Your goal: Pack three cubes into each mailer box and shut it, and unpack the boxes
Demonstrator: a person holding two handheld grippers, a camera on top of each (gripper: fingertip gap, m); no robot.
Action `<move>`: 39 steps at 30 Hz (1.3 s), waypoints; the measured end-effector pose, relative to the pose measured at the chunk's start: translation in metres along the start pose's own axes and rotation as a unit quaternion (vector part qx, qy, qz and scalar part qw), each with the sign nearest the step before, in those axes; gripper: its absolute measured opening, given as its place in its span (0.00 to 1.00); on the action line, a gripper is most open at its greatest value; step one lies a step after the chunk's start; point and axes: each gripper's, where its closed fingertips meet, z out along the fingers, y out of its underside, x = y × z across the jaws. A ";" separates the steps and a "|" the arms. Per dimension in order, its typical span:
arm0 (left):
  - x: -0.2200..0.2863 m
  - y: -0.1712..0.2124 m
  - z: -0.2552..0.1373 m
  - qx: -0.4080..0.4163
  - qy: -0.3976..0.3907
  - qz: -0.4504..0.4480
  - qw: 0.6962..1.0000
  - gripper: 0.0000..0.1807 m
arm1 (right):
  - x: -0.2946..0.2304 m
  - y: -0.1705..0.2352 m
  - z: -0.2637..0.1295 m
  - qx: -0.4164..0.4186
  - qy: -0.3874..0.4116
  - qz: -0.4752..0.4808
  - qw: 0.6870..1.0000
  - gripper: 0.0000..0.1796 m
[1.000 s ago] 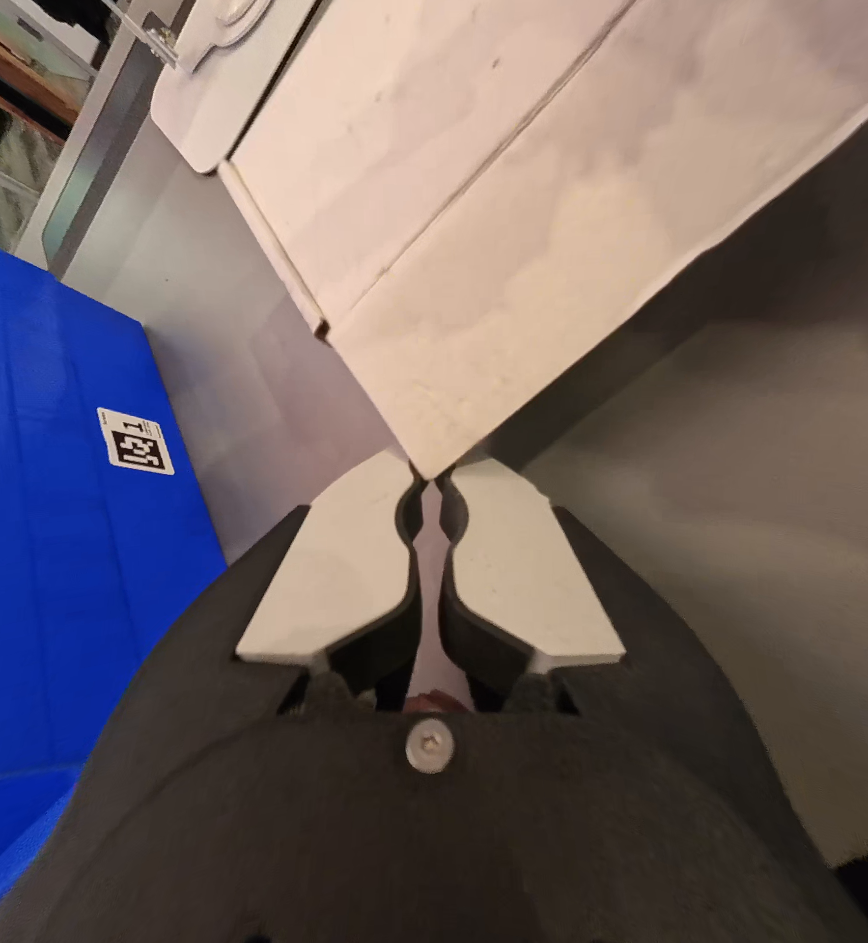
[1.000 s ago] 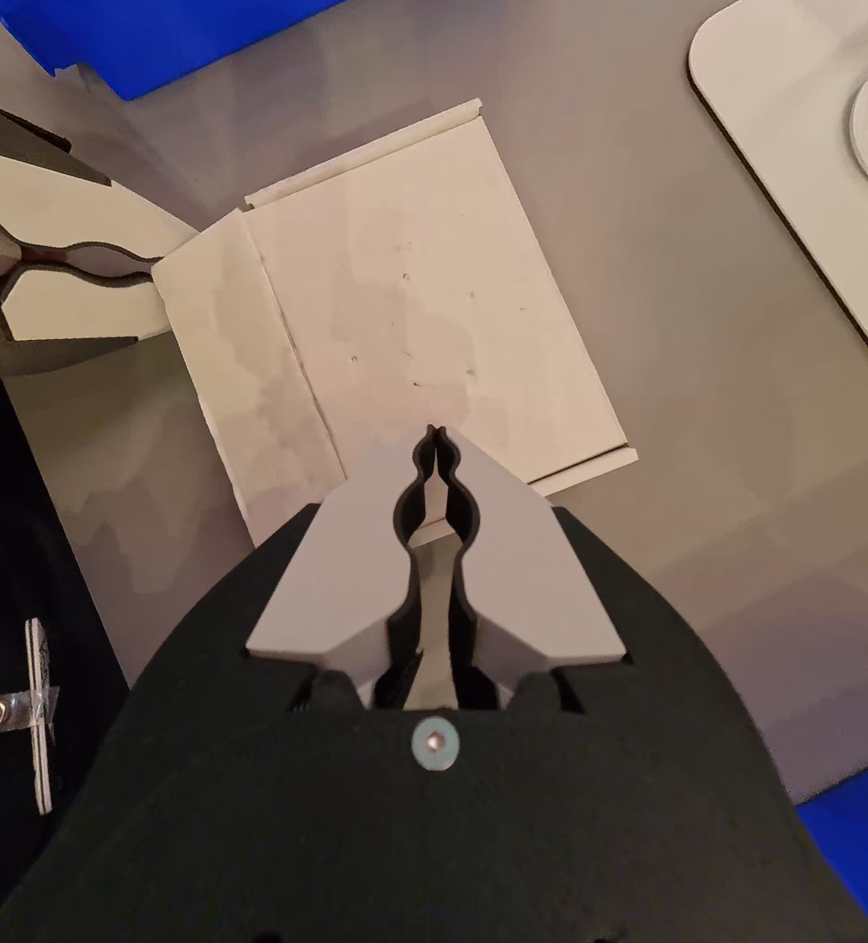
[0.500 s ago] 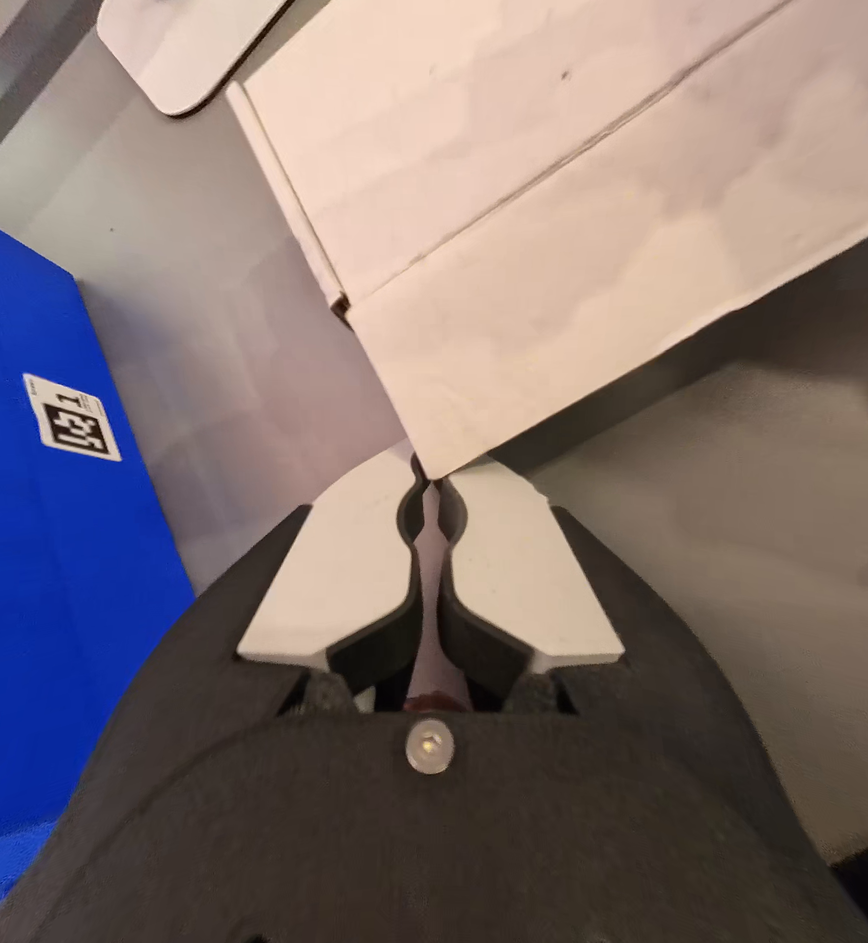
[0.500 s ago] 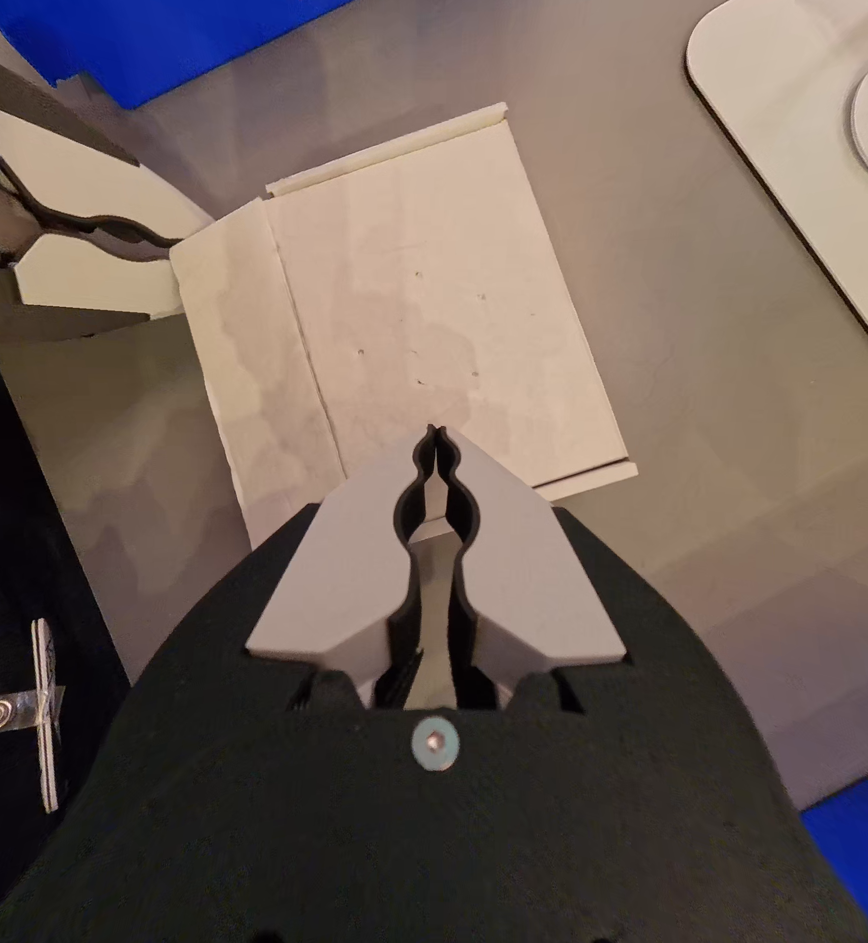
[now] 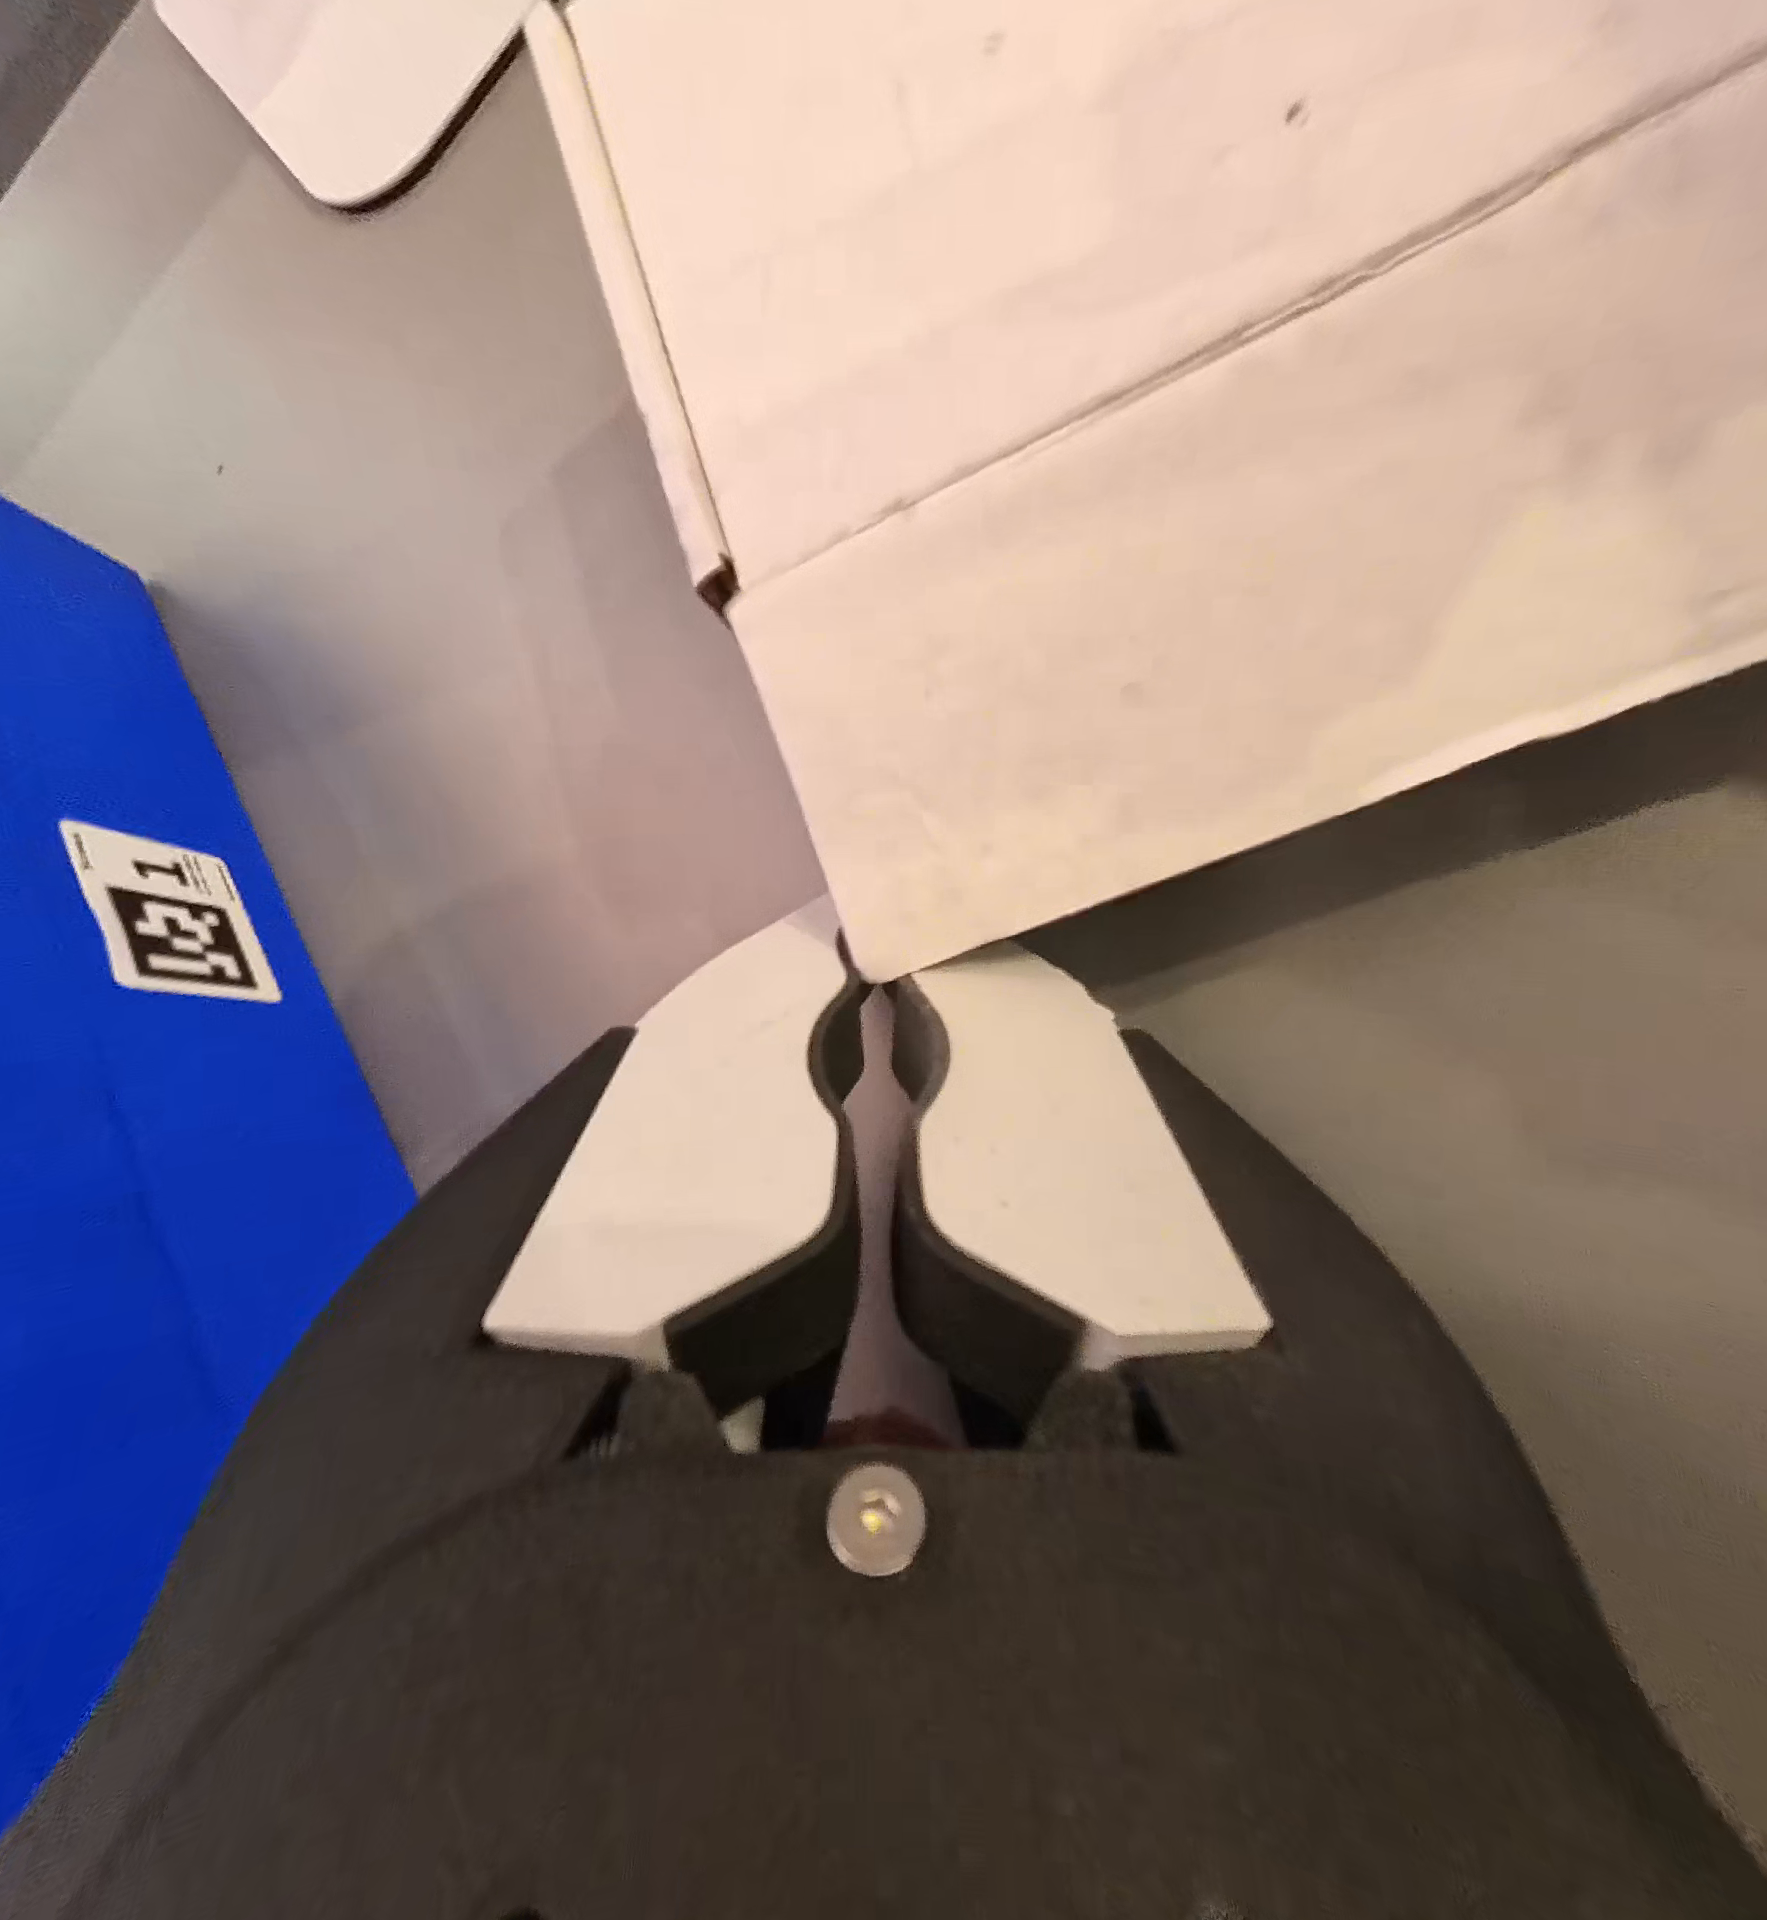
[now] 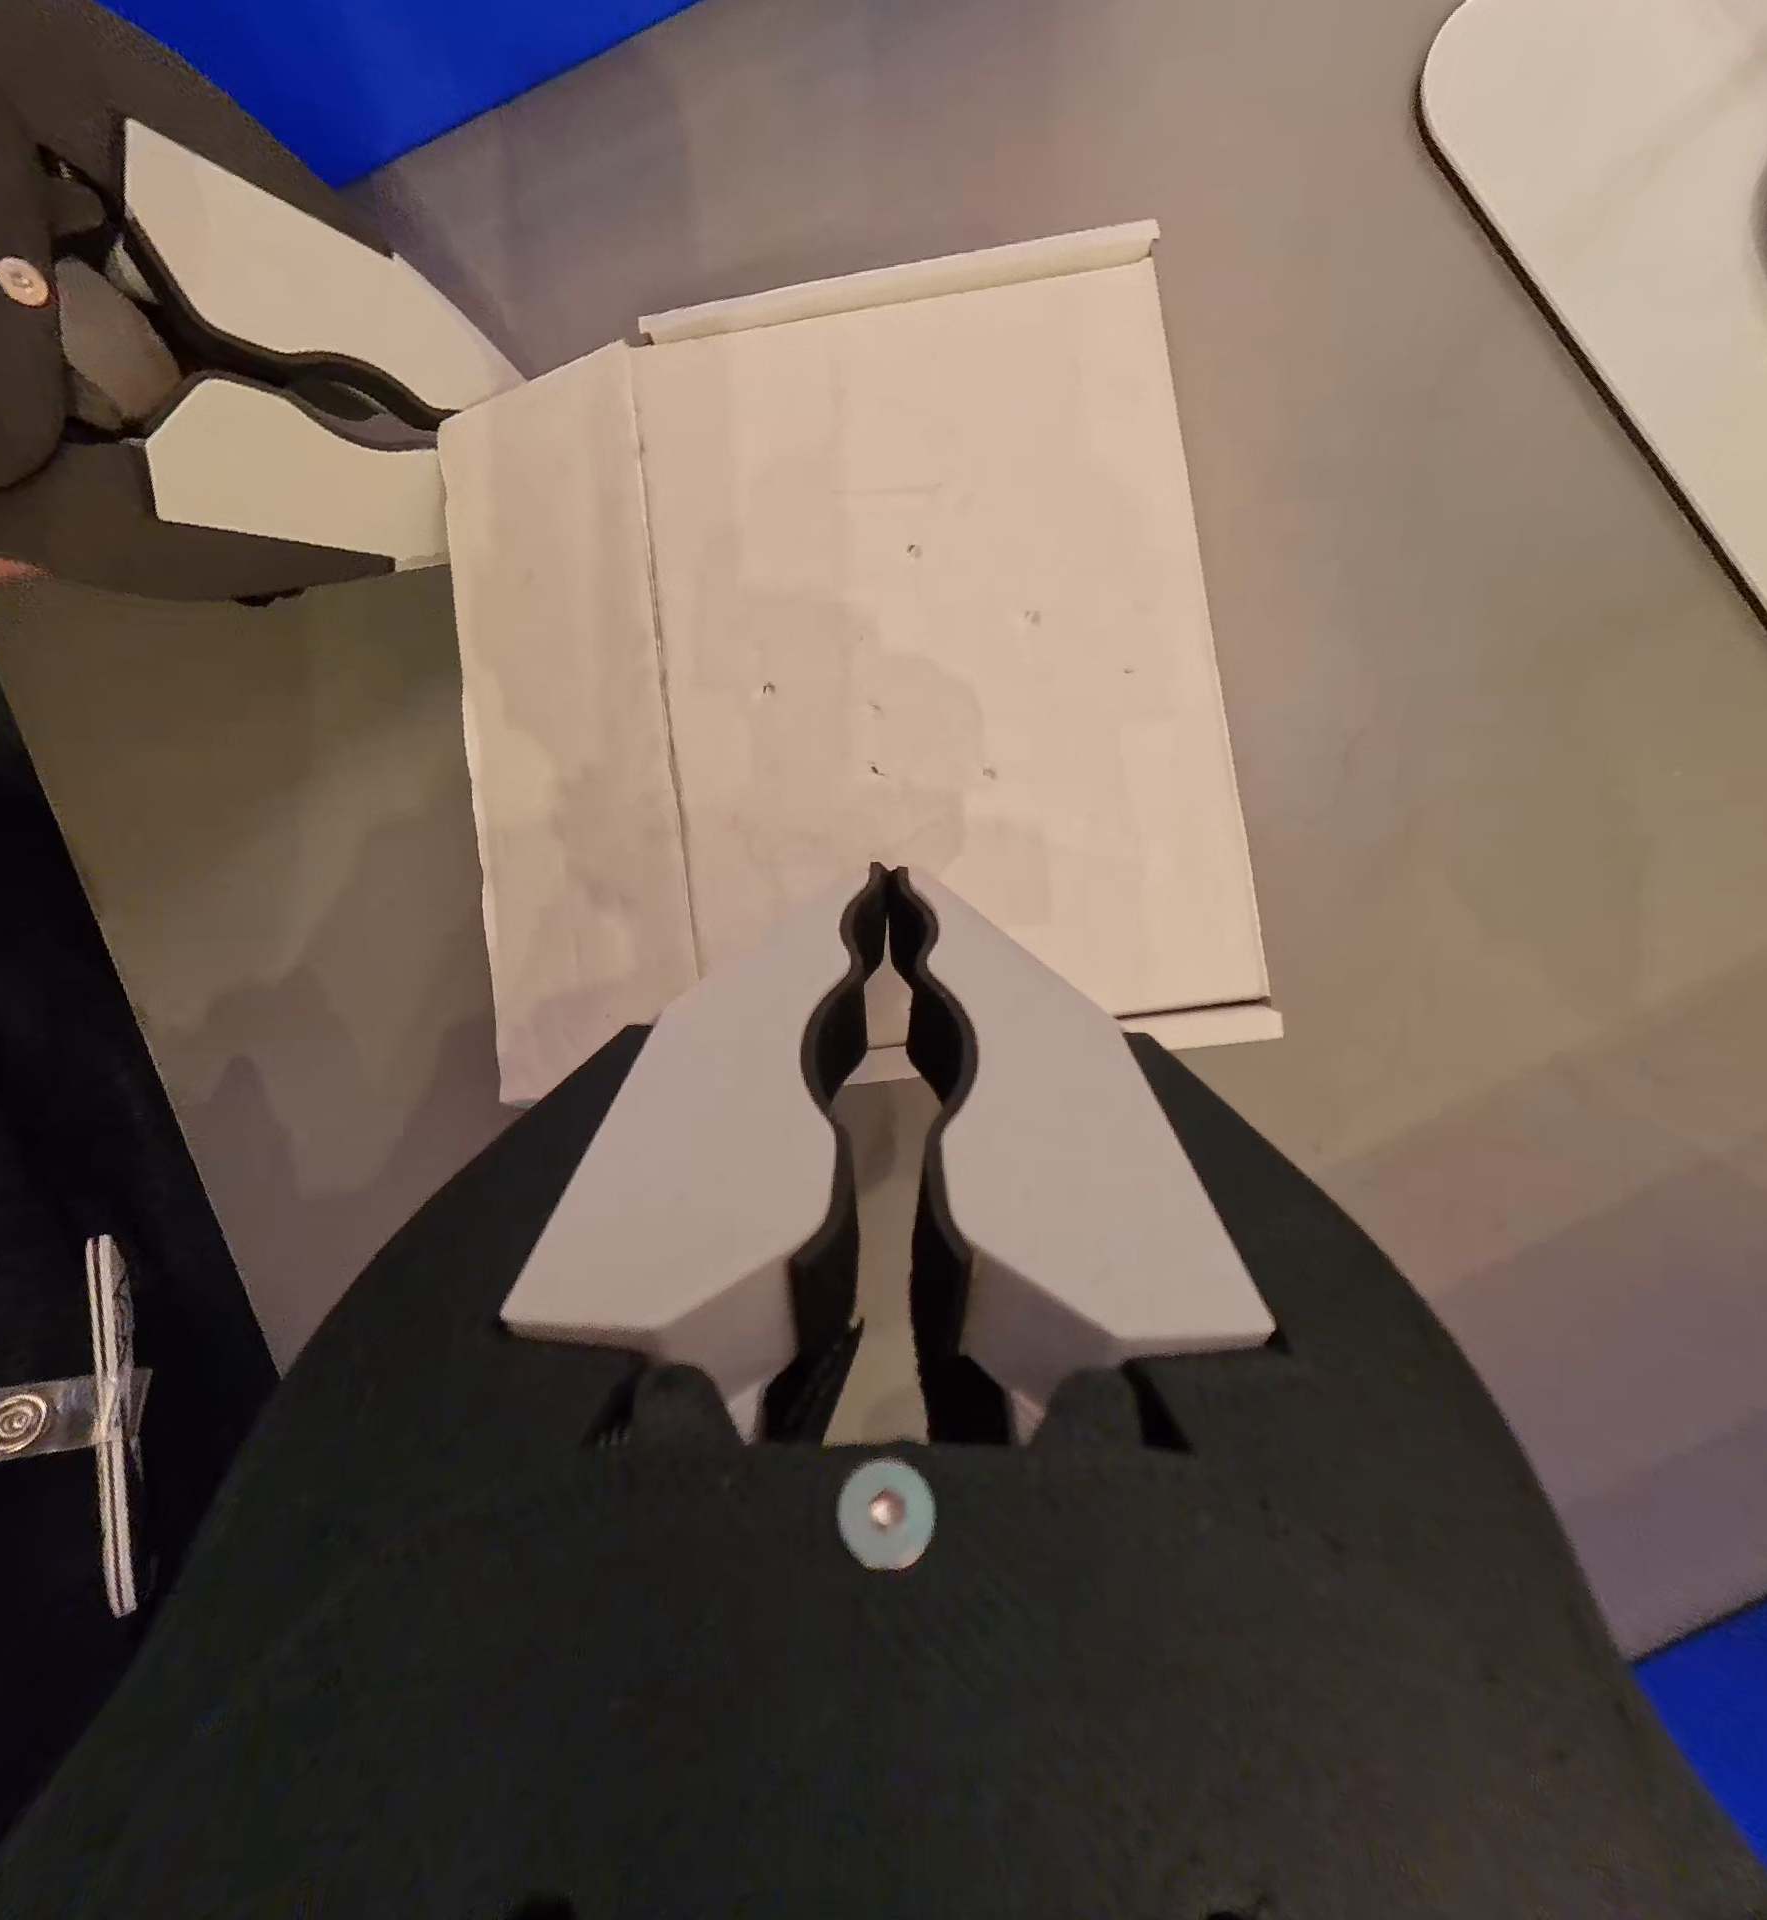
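Mailer box [image 6: 920,665]: white cardboard, shut, lying flat on the grey tabletop [image 6: 1430,831]; we see one flap [image 6: 557,727] sticking out from its left side, creased along the lid edge.

Left gripper [image 6: 432,421]: we find it clenched on the corner of that flap, the cardboard pinched between its fingertips [image 5: 785,966]; the left wrist view shows the corner entering the jaws.

Right gripper [image 6: 889,873]: fingertips pressed together, nothing between them, over the near edge of the lid; whether it touches the box we cannot tell.

Surroundings: blue bin [image 5: 79,1039] with a small black-and-white marker tag [image 5: 172,914], left of the box; white rounded board [image 6: 1637,312] on the tabletop, well to the right; a further blue patch [image 6: 1752,1704] at the near right.
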 end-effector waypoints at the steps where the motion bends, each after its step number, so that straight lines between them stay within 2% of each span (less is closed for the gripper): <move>1: 0.000 -0.001 0.001 0.002 0.010 -0.005 1.000 0.00 | 0.000 0.000 0.000 -0.001 0.000 -0.001 1.000 0.00; 4: 0.001 -0.002 0.002 0.008 0.043 -0.031 0.999 0.00 | 0.000 0.000 0.000 -0.002 -0.001 0.001 1.000 0.00; 8: 0.009 0.002 -0.011 0.033 0.091 -0.071 0.993 0.11 | 0.000 0.000 -0.001 0.003 -0.005 0.008 1.000 0.00; 12: 0.016 -0.010 -0.031 0.099 0.132 -0.137 0.977 0.21 | 0.000 0.000 -0.001 0.002 -0.015 0.007 1.000 0.00; 14: 0.014 -0.021 -0.033 0.131 0.140 -0.152 0.970 0.16 | 0.000 0.000 -0.001 0.002 -0.021 0.007 1.000 0.00; 18: 0.008 -0.027 -0.018 0.113 0.157 -0.192 0.962 0.10 | 0.000 0.001 -0.001 -0.002 -0.023 0.003 1.000 0.00; 24: 0.001 -0.028 -0.015 0.112 0.152 -0.203 0.961 0.09 | 0.000 0.001 -0.001 0.001 -0.029 0.009 1.000 0.00; 27: -0.006 -0.036 -0.022 0.141 0.135 -0.196 0.961 0.13 | 0.000 0.000 -0.002 0.001 -0.027 0.005 1.000 0.00; 30: -0.006 -0.037 -0.017 0.127 0.135 -0.183 0.966 0.17 | 0.001 0.001 -0.005 -0.004 -0.019 0.000 1.000 0.00; 35: -0.002 -0.044 -0.011 0.116 0.162 -0.174 0.964 0.19 | 0.009 -0.003 -0.033 0.036 0.018 0.024 0.999 0.00; 38: -0.002 -0.048 -0.009 0.114 0.178 -0.168 0.963 0.19 | 0.005 0.018 -0.043 0.025 0.012 0.072 0.997 0.08; 39: 0.000 -0.049 -0.009 0.111 0.187 -0.164 0.962 0.19 | 0.000 0.028 -0.041 0.012 0.003 0.092 0.996 0.14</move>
